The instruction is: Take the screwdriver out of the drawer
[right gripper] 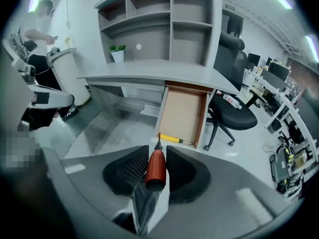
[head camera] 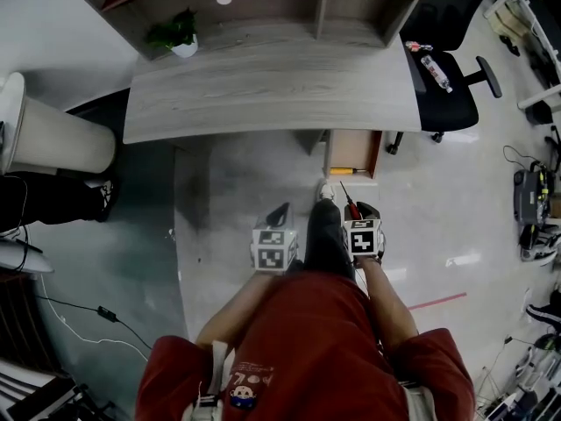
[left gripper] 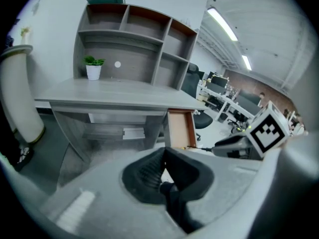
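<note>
A red-handled screwdriver (right gripper: 155,167) sits clamped between the pads of my right gripper (right gripper: 158,151), its tip pointing toward the desk. In the head view the same screwdriver (head camera: 350,205) sticks out ahead of the right gripper (head camera: 358,212), just in front of the open wooden drawer (head camera: 379,152). A yellow-handled screwdriver (right gripper: 172,139) lies at the front edge of the drawer (right gripper: 182,111). My left gripper (left gripper: 164,151) hangs beside the person's leg with its jaws together and nothing between them; in the head view the left gripper (head camera: 280,215) is left of the drawer.
A grey desk (head camera: 272,90) carries a shelf unit (right gripper: 169,19) and a small potted plant (head camera: 180,35). A black office chair (head camera: 443,82) with a bottle on it stands right of the drawer. A white cylinder (head camera: 57,139) stands at the left. A person (right gripper: 37,39) stands far left.
</note>
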Motion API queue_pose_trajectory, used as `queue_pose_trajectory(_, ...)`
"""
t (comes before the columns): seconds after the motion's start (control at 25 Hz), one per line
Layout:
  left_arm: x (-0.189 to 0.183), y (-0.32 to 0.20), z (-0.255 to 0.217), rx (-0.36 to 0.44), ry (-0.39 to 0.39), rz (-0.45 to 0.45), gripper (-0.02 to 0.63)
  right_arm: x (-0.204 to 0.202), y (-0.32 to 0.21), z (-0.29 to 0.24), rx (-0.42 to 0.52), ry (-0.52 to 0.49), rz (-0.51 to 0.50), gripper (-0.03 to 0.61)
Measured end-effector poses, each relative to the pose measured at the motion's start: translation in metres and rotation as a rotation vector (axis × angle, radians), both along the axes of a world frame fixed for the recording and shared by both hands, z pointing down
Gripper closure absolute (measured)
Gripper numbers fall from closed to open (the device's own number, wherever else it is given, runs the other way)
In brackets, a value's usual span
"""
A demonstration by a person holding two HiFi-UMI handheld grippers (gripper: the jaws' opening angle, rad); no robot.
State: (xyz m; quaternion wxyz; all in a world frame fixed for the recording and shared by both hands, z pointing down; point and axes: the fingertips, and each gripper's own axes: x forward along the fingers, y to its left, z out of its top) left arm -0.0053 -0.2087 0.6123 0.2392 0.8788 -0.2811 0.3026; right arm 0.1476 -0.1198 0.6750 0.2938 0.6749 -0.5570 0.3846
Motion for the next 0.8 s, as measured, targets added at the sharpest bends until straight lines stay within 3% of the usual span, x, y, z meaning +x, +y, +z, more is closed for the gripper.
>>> queue_pose_trajectory(0.8, -0.04, -0.024, -0.075, 0.219, 0.02, -0.018, 0.615, -0.023, -0.022, -0.12, 0.264, 0.041, 0.018, 0.469)
